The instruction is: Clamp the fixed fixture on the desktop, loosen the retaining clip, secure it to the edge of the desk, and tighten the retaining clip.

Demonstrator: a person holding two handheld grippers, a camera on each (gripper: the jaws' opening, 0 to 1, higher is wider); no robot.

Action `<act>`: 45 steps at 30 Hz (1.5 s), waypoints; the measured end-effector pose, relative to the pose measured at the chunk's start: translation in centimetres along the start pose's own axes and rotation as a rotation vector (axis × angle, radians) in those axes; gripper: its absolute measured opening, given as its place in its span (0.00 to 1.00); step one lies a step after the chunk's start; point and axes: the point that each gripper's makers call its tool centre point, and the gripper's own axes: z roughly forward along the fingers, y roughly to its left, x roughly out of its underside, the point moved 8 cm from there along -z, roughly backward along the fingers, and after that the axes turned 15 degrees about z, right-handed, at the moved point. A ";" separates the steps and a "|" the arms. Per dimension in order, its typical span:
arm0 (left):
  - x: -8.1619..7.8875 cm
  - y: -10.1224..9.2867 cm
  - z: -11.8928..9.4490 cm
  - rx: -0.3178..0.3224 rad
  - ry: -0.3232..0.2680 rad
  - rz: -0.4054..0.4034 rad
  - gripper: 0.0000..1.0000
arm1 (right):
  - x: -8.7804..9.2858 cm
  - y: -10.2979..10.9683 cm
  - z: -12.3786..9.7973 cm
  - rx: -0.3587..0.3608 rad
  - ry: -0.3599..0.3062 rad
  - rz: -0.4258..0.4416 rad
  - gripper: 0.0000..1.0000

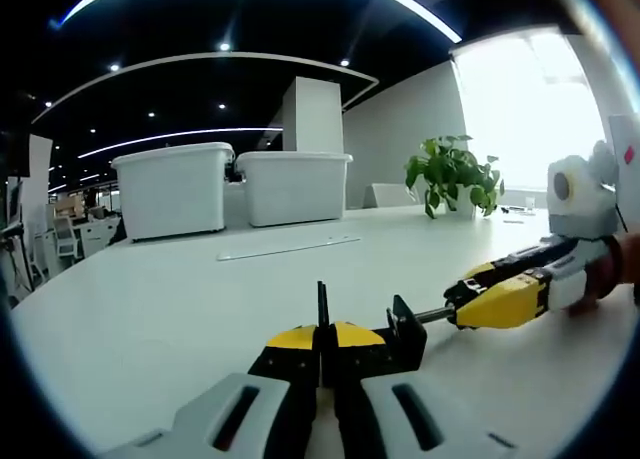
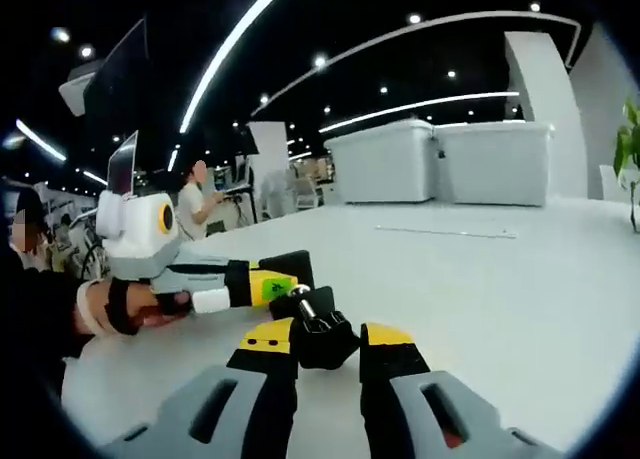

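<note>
In the left gripper view, the left hand-held gripper [image 1: 322, 347] rises from the bottom edge with its yellow-and-black jaws pressed together on the thin upright plate of the black fixture [image 1: 400, 331], which sits low on the white worktop [image 1: 150, 309] just ahead of the jaw tips. To the right of the jaws, the fixture's block leads into a metal screw rod running rightward. The right hand-held gripper [image 1: 462, 306] reaches in from the right edge, lying nearly level and angled slightly downward, its yellow jaws closed on the end of that rod. Behind it a person's hand [image 1: 600, 279] wraps the grip. Farther back stand two white storage bins [image 1: 232, 187], a long flat strip [image 1: 288, 247] lying on the worktop in front of them, and a potted plant [image 1: 452, 174] to the right.

In the right gripper view, a sleeved arm and strapped hand [image 2: 120, 309] enter from the left, holding the left hand-held gripper level so it points rightward at the fixture. The right hand-held gripper's own jaws rise from the bottom, clamped on the fixture's black screw knob [image 2: 318, 329] at centre. A seated person [image 2: 195, 204] is visible far behind.
</note>
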 end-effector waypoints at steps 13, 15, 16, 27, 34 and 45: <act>0.0 0.0 0.0 -0.003 0.001 0.000 0.04 | 0.5 1.1 -0.2 0.032 -0.059 -0.442 0.23; 0.0 0.0 0.0 -0.004 0.001 0.001 0.04 | 0.6 1.2 -0.3 0.034 -0.063 -0.469 0.23; 0.0 0.0 0.0 -0.004 0.001 0.001 0.04 | 0.6 1.3 -0.3 0.037 -0.064 -0.481 0.23; -0.1 0.0 0.0 -0.009 0.003 0.013 0.04 | 0.5 1.1 -0.1 0.041 -0.060 -0.478 0.25; -0.2 0.4 -0.1 -0.033 0.002 0.028 0.03 | -0.5 1.4 -0.9 0.025 -0.118 -0.257 0.32; -0.8 0.8 -0.4 -0.045 0.000 0.006 0.03 | -1.1 2.8 -2.3 -0.007 -0.136 0.106 0.29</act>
